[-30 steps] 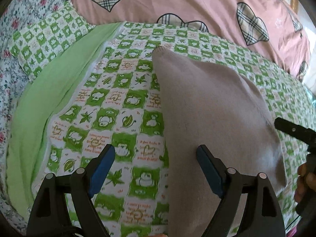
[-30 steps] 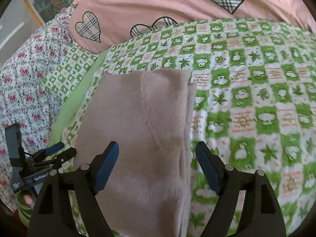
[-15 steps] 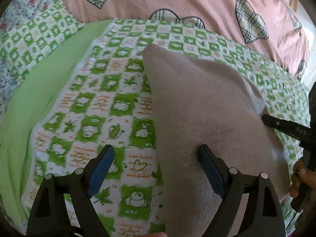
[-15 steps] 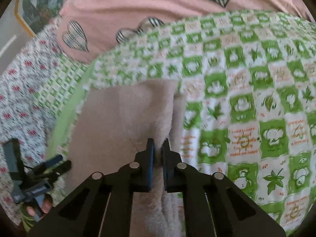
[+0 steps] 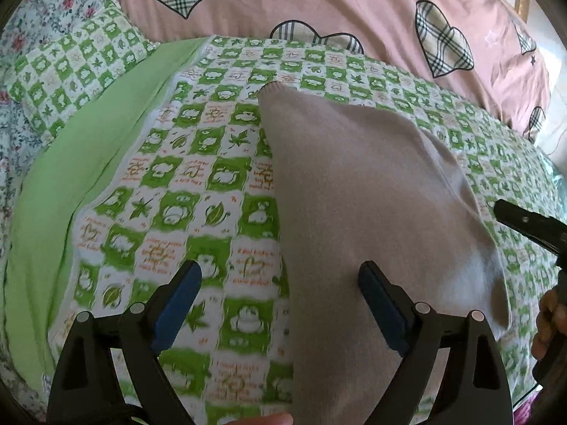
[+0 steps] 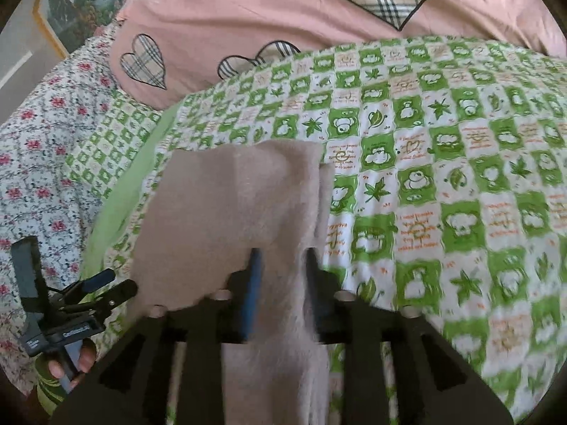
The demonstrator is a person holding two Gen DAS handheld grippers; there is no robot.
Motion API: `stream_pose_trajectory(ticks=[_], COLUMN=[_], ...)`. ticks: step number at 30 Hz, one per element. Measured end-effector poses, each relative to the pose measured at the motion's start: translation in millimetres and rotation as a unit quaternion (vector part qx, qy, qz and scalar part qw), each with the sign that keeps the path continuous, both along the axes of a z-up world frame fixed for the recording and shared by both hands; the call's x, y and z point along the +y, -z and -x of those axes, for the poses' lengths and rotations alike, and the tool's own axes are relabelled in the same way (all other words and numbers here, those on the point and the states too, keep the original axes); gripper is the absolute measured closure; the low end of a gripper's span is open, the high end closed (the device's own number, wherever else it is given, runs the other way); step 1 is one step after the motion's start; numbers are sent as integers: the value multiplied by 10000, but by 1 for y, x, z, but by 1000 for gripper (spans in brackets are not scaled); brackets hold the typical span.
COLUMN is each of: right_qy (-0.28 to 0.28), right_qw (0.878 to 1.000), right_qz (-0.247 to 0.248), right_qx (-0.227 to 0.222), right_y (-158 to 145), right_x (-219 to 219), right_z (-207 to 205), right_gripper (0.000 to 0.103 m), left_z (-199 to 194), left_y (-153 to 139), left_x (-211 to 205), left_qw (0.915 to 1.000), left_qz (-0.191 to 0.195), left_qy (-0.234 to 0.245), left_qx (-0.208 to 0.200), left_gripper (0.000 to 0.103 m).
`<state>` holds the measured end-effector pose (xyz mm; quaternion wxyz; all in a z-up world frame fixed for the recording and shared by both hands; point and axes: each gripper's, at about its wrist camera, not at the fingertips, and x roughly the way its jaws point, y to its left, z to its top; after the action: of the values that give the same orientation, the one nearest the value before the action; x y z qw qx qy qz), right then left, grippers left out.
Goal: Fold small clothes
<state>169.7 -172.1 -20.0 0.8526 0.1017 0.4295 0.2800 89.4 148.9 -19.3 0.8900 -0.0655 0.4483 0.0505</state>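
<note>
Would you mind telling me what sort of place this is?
Most likely a bedroom: a green checked cartoon-print quilt covers a bed, a pink heart-patterned duvet lies behind it, and a framed landscape picture hangs on the wall.

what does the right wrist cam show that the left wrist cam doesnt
Only the right wrist view: the right gripper shut on the garment, plus a floral sheet and a framed picture. Only the left wrist view: the left gripper open, straddling the garment's left edge. Both: the beige garment, the green checked blanket and the pink heart quilt.
</note>
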Motion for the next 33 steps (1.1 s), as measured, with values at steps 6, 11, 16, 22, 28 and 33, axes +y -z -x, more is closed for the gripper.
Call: stream_pose_trajectory(ticks=[6,11,16,22,28,33], right_qy=[-18,-43,-156,-348,-400,-512], right_qw=[10000,10000,9996,9974,9964,9951], right_qz=[2,42,190,439,557,642], right_qx=[-54,-18,-139,-463,-488,-557], right_y=[-1,4,4,3,11,14], right_x=[-6,-8,-4,2,1,4], right_z=[32,53,73,101,118,132], right_gripper=[47,47,43,20,16,14], left_z=[28,42,56,75,88,96], left_y=[-3,1,3,-4,-7,-1], left_x=[-6,-16,-26,-29,-32,-36], left_qw=[10000,9999,9989,9992,9990,9987], left_qz=[31,-86,-402,-392,-394,-427], left_qy=[-13,50,85,122,193,259], left_qx=[1,103,223,12,-118,-63], left_gripper=[12,11,11,10,10,10])
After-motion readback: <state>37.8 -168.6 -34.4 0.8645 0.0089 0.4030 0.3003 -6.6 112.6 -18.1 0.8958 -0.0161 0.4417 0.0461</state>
